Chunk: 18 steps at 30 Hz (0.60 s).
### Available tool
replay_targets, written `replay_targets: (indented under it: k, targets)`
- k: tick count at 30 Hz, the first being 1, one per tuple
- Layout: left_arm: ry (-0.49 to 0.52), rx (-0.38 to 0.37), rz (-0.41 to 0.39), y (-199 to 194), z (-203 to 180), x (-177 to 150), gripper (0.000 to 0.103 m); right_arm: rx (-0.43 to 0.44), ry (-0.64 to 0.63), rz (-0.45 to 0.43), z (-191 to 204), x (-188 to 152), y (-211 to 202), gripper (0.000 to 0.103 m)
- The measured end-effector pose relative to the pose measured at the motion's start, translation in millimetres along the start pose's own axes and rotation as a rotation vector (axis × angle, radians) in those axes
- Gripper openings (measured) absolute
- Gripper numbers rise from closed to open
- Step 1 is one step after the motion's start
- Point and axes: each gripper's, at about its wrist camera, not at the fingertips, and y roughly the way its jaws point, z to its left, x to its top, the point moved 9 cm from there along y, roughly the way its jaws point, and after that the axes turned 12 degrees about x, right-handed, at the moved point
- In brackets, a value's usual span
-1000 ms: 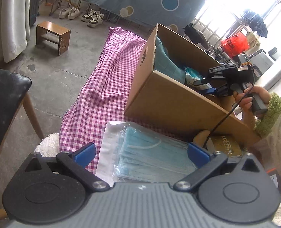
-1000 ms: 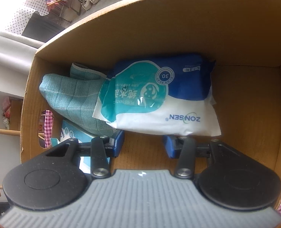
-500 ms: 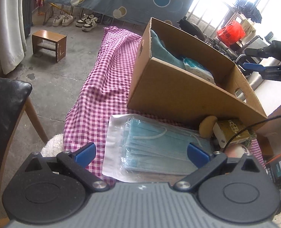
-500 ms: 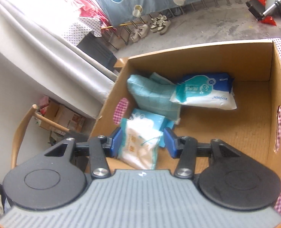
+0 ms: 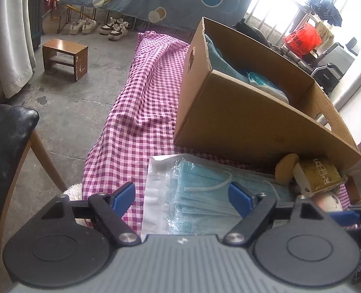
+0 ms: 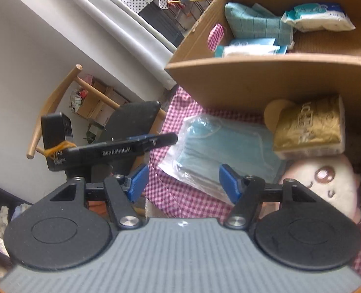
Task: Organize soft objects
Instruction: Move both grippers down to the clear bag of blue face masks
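Nearest the right gripper (image 6: 181,183), whose jaws are spread and hold nothing, a bagged stack of blue face masks (image 6: 219,151) lies flat on the checked cloth (image 6: 192,200) at 12 o'clock, probably the next thing to go. At 2 o'clock sit a gold tissue pack (image 6: 310,127) and a white plush toy (image 6: 327,185). Beyond them, the cardboard box (image 6: 266,78) already holds a teal cloth (image 6: 256,24) and a wipes pack (image 6: 319,17). From 9 o'clock the left gripper (image 5: 181,195) faces the masks, jaws likewise released.

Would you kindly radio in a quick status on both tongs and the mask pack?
Left tongs open, empty. Right tongs open, empty. Mask pack flat on checked cloth, outside cardboard box. Tissue pack alongside; nothing on top.
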Motion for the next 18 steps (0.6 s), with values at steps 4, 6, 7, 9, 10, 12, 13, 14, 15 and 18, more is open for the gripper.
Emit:
replay_targets:
  k: [4, 6, 7, 9, 10, 12, 13, 14, 15, 18]
  targets:
    - [0.034, 0.013, 0.018, 18.8, -1.2, 8.0, 0.077, -0.037, 0.006, 0.086, -4.3, -36.3, 31.8, 0.062]
    - [0.047, 0.003, 0.005, 22.8, -3.6, 14.7, 0.077, -0.055, 0.032, 0.099, -10.6, -45.0, 37.8, 0.062]
    - [0.053, -0.008, -0.003, 25.2, -5.3, 19.3, 0.078, -0.053, 0.05, 0.107, -13.7, -48.3, 40.3, 0.062]
    - [0.061, -0.029, -0.006, 31.9, -7.9, 27.3, 0.078, -0.069, 0.076, 0.109, -18.6, -53.8, 44.1, 0.062]
    - [0.064, -0.037, -0.003, 36.1, -9.1, 31.1, 0.078, -0.074, 0.086, 0.108, -21.1, -55.3, 45.5, 0.062]
    - [0.075, -0.049, 0.006, 44.7, -12.4, 37.6, 0.077, -0.084, 0.116, 0.103, -28.2, -55.9, 48.7, 0.062]
    - [0.087, -0.054, 0.014, 49.6, -14.6, 39.9, 0.077, -0.093, 0.129, 0.098, -32.5, -55.8, 49.6, 0.062]
    - [0.094, -0.059, 0.024, 54.1, -16.3, 40.5, 0.074, -0.105, 0.145, 0.093, -36.8, -55.6, 52.1, 0.062]
    - [0.1, -0.064, 0.033, 56.7, -17.7, 40.2, 0.068, -0.097, 0.161, 0.078, -39.3, -54.2, 52.0, 0.062]
    - [0.121, -0.081, 0.081, 64.2, -23.9, 33.8, 0.055, -0.077, 0.206, 0.044, -44.5, -50.4, 45.1, 0.059]
